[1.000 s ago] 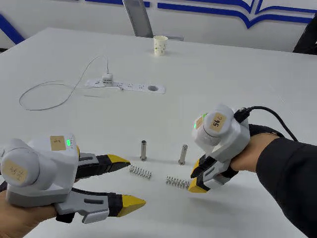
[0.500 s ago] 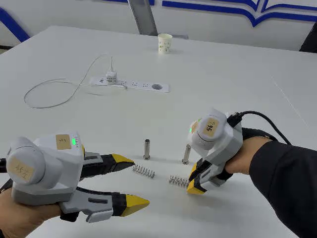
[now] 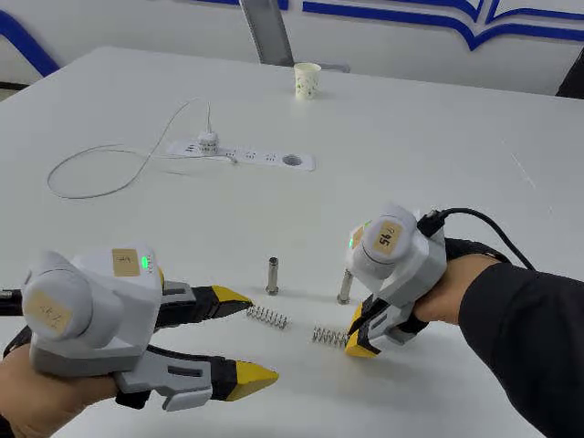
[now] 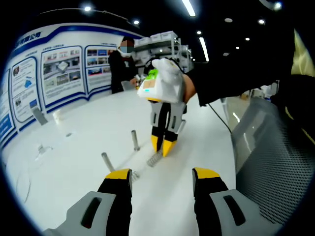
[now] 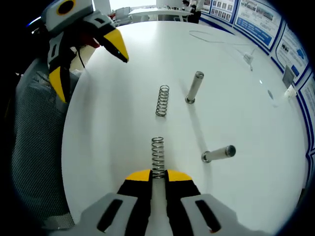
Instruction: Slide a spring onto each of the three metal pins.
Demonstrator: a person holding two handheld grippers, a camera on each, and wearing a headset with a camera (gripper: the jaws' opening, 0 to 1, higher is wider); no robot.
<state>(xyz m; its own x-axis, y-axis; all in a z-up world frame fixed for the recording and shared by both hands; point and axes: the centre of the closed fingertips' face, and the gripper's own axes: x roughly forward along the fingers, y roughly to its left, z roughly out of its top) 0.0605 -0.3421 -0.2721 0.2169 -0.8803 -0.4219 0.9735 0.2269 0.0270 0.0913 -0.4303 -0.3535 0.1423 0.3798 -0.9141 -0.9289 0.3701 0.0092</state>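
Two metal pins stand upright on the white table (image 3: 438, 155), one on the left (image 3: 272, 275) and one on the right (image 3: 345, 286). A spring (image 3: 267, 317) lies loose in front of the left pin. A second spring (image 3: 328, 336) lies flat, and my right gripper (image 3: 358, 345) is shut on its right end. The right gripper view has that spring (image 5: 157, 155) running out from the right gripper (image 5: 157, 174), with the loose spring (image 5: 162, 101) and both pins (image 5: 193, 87) (image 5: 219, 154) beyond. My left gripper (image 3: 254, 335) hangs open and holds nothing, left of the loose spring.
A white power strip (image 3: 265, 159) with a plugged charger and a looping cable (image 3: 100, 178) lies at mid-left. A paper cup (image 3: 308, 80) stands near the far edge. A person (image 4: 123, 61) stands in the background of the left gripper view.
The head camera has shifted slightly. The right gripper stays at the spring's end and the left gripper stays open in about the same place.
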